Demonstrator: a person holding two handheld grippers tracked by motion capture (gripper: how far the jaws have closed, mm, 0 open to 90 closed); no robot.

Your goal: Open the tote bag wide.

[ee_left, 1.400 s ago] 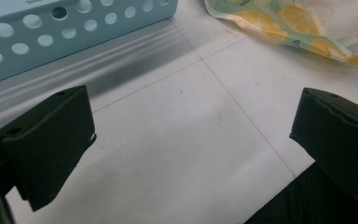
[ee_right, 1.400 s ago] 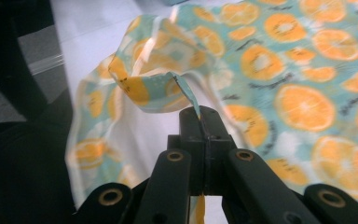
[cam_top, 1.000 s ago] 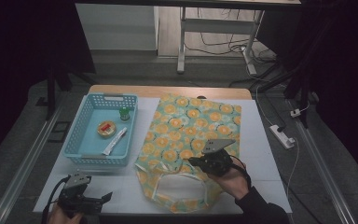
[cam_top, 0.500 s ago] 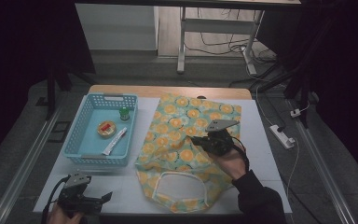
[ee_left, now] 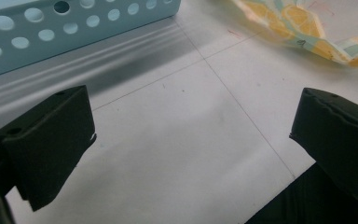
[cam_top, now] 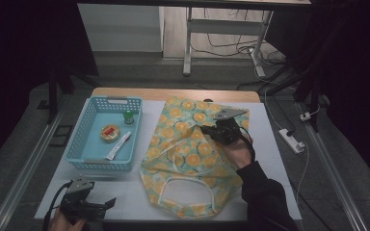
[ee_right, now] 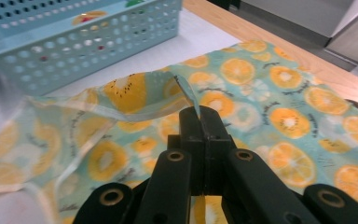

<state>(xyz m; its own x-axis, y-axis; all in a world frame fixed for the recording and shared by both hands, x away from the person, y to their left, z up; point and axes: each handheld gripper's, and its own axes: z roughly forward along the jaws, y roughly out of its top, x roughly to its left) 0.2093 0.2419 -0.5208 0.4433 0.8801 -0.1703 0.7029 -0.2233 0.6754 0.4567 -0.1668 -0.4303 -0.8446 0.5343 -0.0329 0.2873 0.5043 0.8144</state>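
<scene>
Left gripper (cam_top: 99,206): sitting at the near left corner of the white surface (cam_top: 125,192), held in a hand at the bottom edge; its fingers (ee_left: 51,140) are standing wide apart with nothing but bare surface between them, and the blue basket's wall and a corner of the bag are lying just ahead of them in the left gripper view.

Bag (cam_top: 192,159): a soft fabric tote lying flat across the middle of the surface, just to the right of the basket; it is showing a pale teal ground printed all over with orange and kiwi slices, edged in light piping.

Bag handle (cam_top: 185,195): a pale loop lying open at the near end of the bag, close to the front edge of the surface.

Right gripper (cam_top: 207,131): hovering over the bag's middle, held by a hand in a dark sleeve (cam_top: 265,197); its fingers (ee_right: 200,126) are pressed together, pinching the piped rim of the bag and lifting that edge into a small raised fold, while the rest of the cloth is staying flat.

Basket (cam_top: 79,147): a light blue perforated basket sitting on the left half of the surface, holding a round orange item (cam_top: 109,133), a white tube (cam_top: 118,145) and a small green-capped bottle (cam_top: 129,117).

Far edge: the bag's far end is reaching the wooden strip (cam_top: 173,94) at the back of the surface.
</scene>
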